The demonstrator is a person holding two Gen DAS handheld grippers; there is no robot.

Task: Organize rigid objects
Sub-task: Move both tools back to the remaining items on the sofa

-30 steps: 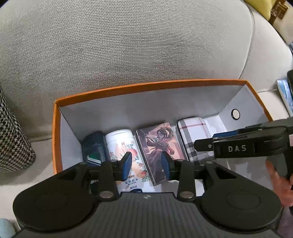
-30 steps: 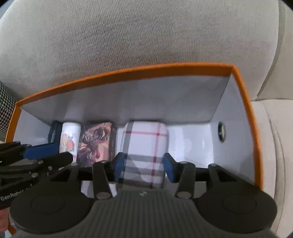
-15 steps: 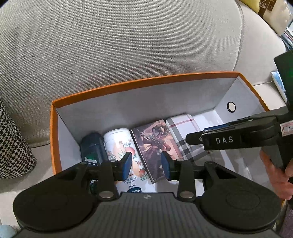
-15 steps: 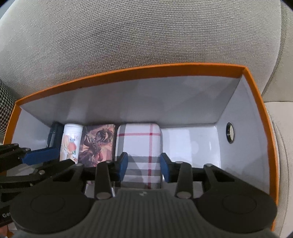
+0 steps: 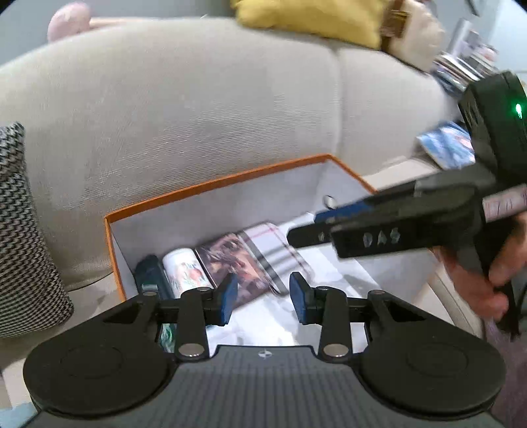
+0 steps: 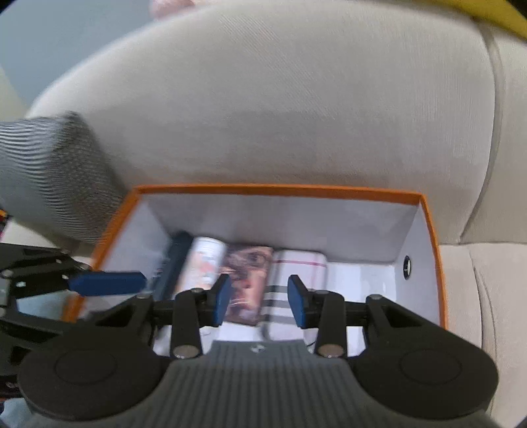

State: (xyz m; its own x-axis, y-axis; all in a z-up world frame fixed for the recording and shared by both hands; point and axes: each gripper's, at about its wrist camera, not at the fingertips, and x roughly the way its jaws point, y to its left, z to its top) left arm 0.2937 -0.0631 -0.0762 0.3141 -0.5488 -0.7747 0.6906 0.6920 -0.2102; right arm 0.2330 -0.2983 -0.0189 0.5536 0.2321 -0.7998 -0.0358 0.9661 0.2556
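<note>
An orange box [image 5: 214, 187] with a white inside sits on the sofa seat. A row lies along its bottom: a dark blue pack [image 5: 150, 273], a white peach-print bottle [image 5: 184, 270], an illustrated card box [image 5: 237, 260] and a plaid case [image 5: 273, 243]. My left gripper [image 5: 262, 298] hovers above the box's near edge, open and empty. My right gripper [image 6: 258, 296] hangs over the card box [image 6: 247, 280] and plaid case [image 6: 296, 266], jaws apart, holding nothing. In the left wrist view it reaches in from the right [image 5: 309, 225], held by a hand [image 5: 477, 283].
The beige sofa back [image 5: 197, 115] rises right behind the box. A houndstooth cushion [image 5: 23, 230] leans at the left. A yellow cushion [image 5: 313, 19] lies on top of the sofa. A blue printed item [image 5: 444, 145] lies on the seat to the right.
Both grippers have risen and drawn back from the box, so it looks smaller and lower. The right jaws narrowed a little. The row of items stays in the box.
</note>
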